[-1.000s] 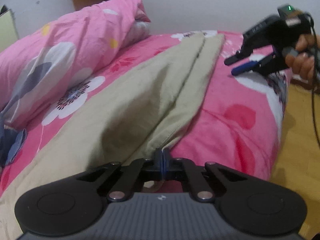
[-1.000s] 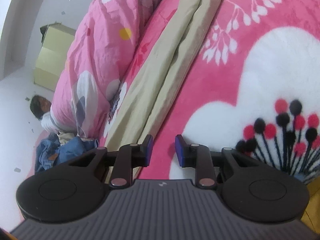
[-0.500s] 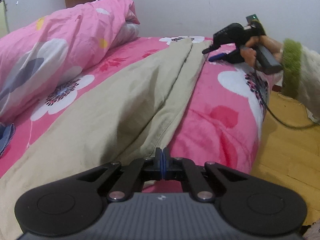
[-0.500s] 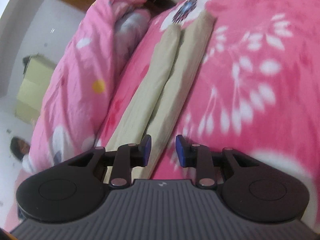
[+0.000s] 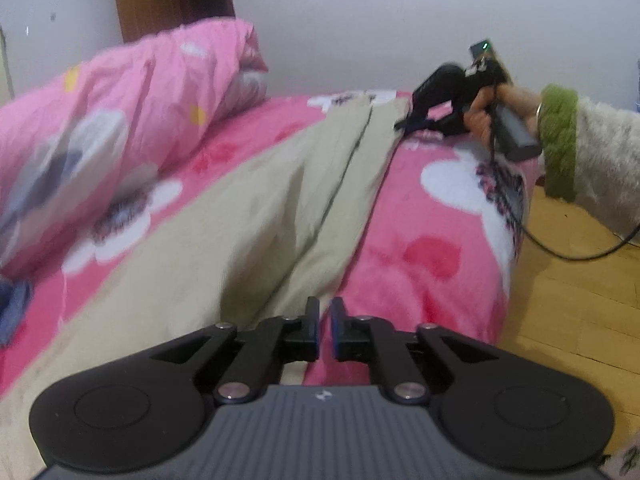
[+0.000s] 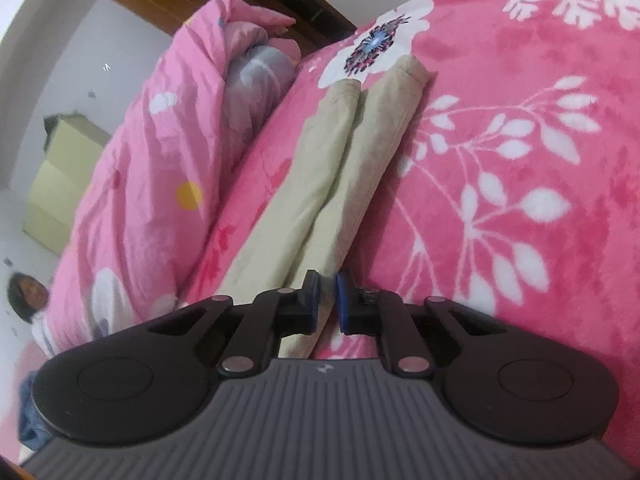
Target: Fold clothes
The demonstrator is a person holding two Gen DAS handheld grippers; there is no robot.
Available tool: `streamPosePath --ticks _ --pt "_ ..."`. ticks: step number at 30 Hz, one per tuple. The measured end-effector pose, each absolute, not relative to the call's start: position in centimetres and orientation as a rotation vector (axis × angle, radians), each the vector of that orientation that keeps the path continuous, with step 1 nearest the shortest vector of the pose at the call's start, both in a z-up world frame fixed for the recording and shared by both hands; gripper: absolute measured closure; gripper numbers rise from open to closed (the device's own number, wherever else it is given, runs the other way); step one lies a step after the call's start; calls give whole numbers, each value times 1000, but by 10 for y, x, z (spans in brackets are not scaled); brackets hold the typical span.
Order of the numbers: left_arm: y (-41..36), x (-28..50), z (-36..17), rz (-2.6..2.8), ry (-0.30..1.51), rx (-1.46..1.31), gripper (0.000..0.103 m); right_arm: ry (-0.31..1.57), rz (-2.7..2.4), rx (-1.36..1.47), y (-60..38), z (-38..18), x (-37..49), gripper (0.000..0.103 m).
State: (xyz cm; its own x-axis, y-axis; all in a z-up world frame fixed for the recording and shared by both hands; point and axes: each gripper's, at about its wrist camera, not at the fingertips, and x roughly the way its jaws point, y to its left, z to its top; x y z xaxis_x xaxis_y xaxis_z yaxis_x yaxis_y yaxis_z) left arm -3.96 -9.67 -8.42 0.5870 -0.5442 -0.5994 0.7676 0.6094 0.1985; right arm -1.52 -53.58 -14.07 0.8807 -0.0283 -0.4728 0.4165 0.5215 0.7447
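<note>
Beige trousers (image 5: 248, 220) lie lengthwise on the pink floral blanket (image 5: 440, 208). My left gripper (image 5: 325, 320) sits at their near end by the bed's edge. Its jaws are opening, a narrow gap shows, and the cloth lies just ahead of them, not pinched. In the right wrist view the two legs (image 6: 332, 184) lie side by side and run away to the cuffs. My right gripper (image 6: 328, 300) is closing with the near leg's edge in the gap, and the pads do not press on it. From the left wrist view, the right gripper (image 5: 404, 126) rests low at the far leg's edge.
A rolled pink quilt (image 5: 100, 128) lies along the far side of the trousers. Blue clothes (image 5: 12, 304) lie at the left. Wooden floor (image 5: 580, 300) and a black cable (image 5: 560, 248) are beyond the bed's edge. A person (image 6: 24, 296) and a yellow-green cabinet (image 6: 60, 184) are behind the quilt.
The left jaws have parted and let go of the trouser edge. The right gripper came in low to the far leg's edge and its jaws narrowed around it.
</note>
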Motion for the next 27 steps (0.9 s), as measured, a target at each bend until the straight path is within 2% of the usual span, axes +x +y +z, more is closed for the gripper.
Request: streamPosePath --ticks 1,6,9,11,13,18,23,27 --pt "-103 -39 -85 -793 505 494 85 439 -280 992 -535 -140 -14 95" --pt "-139 -29 -99 -776 463 613 73 452 -278 996 -537 -141 -11 97" --pt "-153 -21 -112 -772 465 661 72 440 -259 1012 -539 -137 -11 97" --pt "-157 -17 -116 -762 463 659 78 431 -244 1014 -540 -133 -10 97" --pt "-158 -13 -116 -754 474 628 99 435 -239 1004 -539 -130 -8 97" --pt "-140 -13 -98 -793 466 483 101 486 -273 976 -540 -136 -1 98" --pt "-145 -21 -107 -839 470 568 101 501 -292 977 -538 -146 0 98" --pt "-145 -22 -112 -850 479 573 101 440 -304 1013 -543 -144 -2 98"
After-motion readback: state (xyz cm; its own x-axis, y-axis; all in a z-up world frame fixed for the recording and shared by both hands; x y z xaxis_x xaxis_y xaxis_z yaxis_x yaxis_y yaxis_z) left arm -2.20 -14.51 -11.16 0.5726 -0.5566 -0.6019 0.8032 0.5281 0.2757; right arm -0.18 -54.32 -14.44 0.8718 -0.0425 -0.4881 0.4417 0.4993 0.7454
